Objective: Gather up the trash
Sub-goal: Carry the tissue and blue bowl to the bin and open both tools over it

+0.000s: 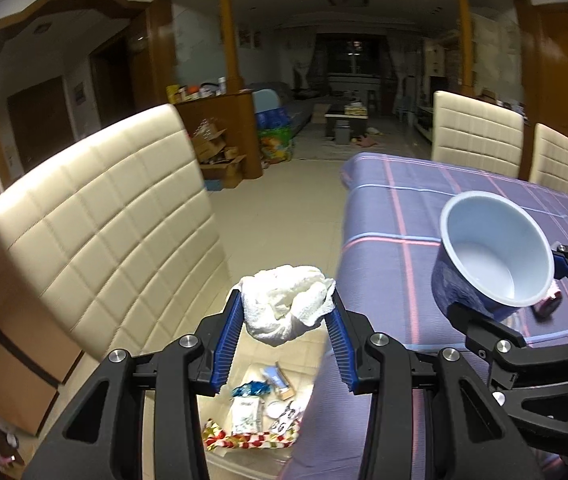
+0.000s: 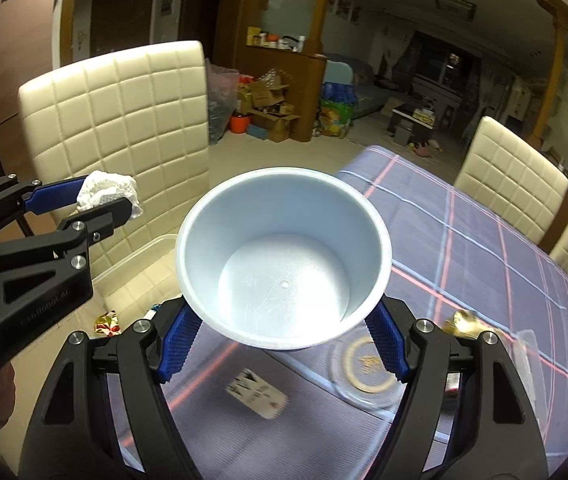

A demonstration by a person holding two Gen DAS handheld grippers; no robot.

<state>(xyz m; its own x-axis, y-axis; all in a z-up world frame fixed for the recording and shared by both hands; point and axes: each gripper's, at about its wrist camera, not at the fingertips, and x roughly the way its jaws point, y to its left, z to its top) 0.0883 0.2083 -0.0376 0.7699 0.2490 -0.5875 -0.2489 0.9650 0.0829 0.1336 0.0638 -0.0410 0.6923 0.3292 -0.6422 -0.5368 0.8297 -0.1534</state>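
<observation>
My left gripper (image 1: 285, 300) is shut on a crumpled white paper towel (image 1: 284, 304) and holds it in the air over a clear plastic bin (image 1: 244, 456) on the floor, beside the table edge. The bin holds several wrappers (image 1: 252, 412). The towel also shows in the right wrist view (image 2: 106, 190). My right gripper (image 2: 280, 332) is shut on an empty blue cup (image 2: 284, 256) and holds it above the purple plaid tablecloth (image 2: 483, 248). The cup also shows in the left wrist view (image 1: 491, 248).
On the table lie a white packet (image 2: 258, 394), a clear round lid (image 2: 365, 368), a gold wrapper (image 2: 461, 322) and a clear container (image 2: 527, 356). A gold-red wrapper (image 2: 107, 322) lies in the bin. Cream quilted chairs (image 1: 116, 216) (image 2: 511, 176) stand around the table.
</observation>
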